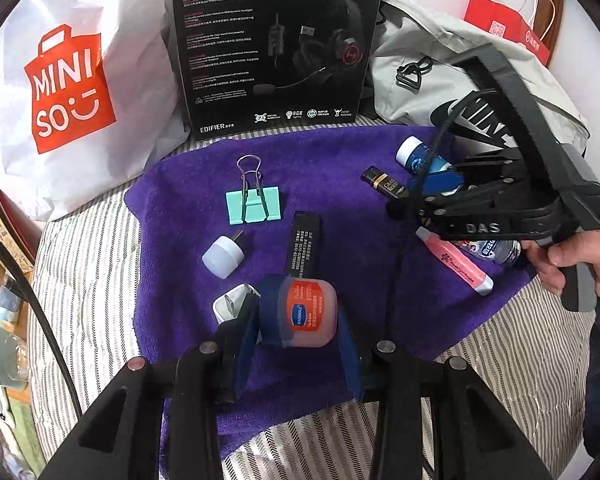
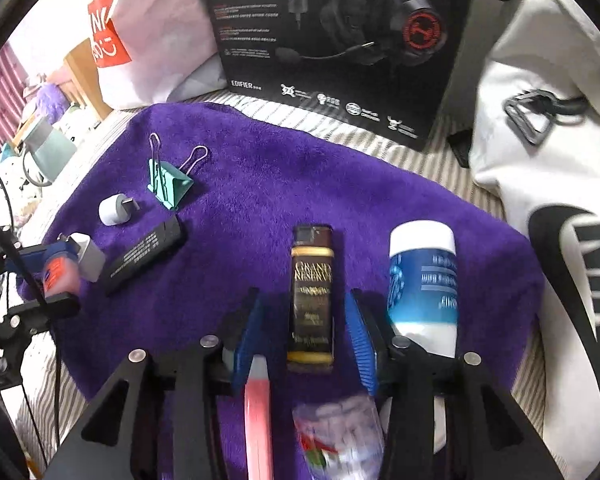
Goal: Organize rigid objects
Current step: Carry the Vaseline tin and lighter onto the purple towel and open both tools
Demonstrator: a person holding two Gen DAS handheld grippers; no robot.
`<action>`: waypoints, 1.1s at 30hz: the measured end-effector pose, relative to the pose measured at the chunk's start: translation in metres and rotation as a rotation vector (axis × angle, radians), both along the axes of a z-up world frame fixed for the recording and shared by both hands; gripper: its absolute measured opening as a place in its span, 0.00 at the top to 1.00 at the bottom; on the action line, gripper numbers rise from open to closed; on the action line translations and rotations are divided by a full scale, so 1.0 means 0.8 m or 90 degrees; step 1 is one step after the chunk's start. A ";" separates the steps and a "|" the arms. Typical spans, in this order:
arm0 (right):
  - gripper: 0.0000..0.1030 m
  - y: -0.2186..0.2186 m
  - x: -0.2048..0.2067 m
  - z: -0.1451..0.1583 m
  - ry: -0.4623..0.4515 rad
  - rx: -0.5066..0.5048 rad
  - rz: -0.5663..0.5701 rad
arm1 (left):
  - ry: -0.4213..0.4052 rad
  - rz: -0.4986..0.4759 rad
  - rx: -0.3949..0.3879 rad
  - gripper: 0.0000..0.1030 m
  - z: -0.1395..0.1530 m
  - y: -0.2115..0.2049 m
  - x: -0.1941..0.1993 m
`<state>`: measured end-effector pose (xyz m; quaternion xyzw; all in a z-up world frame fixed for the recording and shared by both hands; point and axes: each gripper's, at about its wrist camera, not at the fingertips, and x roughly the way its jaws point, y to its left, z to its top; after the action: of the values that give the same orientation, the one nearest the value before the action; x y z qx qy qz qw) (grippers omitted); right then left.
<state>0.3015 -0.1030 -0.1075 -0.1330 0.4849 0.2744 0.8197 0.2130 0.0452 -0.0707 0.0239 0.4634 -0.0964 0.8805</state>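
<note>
Left tongs clamp a jar; right tongs stand open over a bar.

Left wrist view: the left gripper [image 1: 296,320] is closed on the lip balm jar [image 1: 309,312] at 6 o'clock on the purple towel [image 1: 320,168], the teal binder clip [image 1: 254,204] at 11 o'clock. Right wrist view: the right gripper [image 2: 306,320] gapes wide around the brown bar [image 2: 312,296], not touching; the blue-white bottle [image 2: 422,280] lies at 3 o'clock.

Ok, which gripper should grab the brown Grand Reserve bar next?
Right. The right gripper is open with the brown bar lying between its fingers, while the left gripper is shut on the lip balm jar across the purple towel.
</note>
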 end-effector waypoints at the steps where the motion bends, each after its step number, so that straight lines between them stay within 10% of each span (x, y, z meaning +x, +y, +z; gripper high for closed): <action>1: 0.58 -0.004 -0.003 0.002 0.000 0.003 0.001 | 0.000 0.000 0.000 0.66 0.000 0.000 0.001; 33: 0.51 -0.098 -0.094 0.021 -0.026 0.056 -0.055 | 0.036 -0.062 0.030 0.66 -0.032 -0.062 0.070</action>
<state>0.2266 -0.1812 -0.0911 -0.0811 0.4609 0.2571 0.8455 0.2690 -0.0046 -0.0964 0.0646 0.4884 -0.1287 0.8607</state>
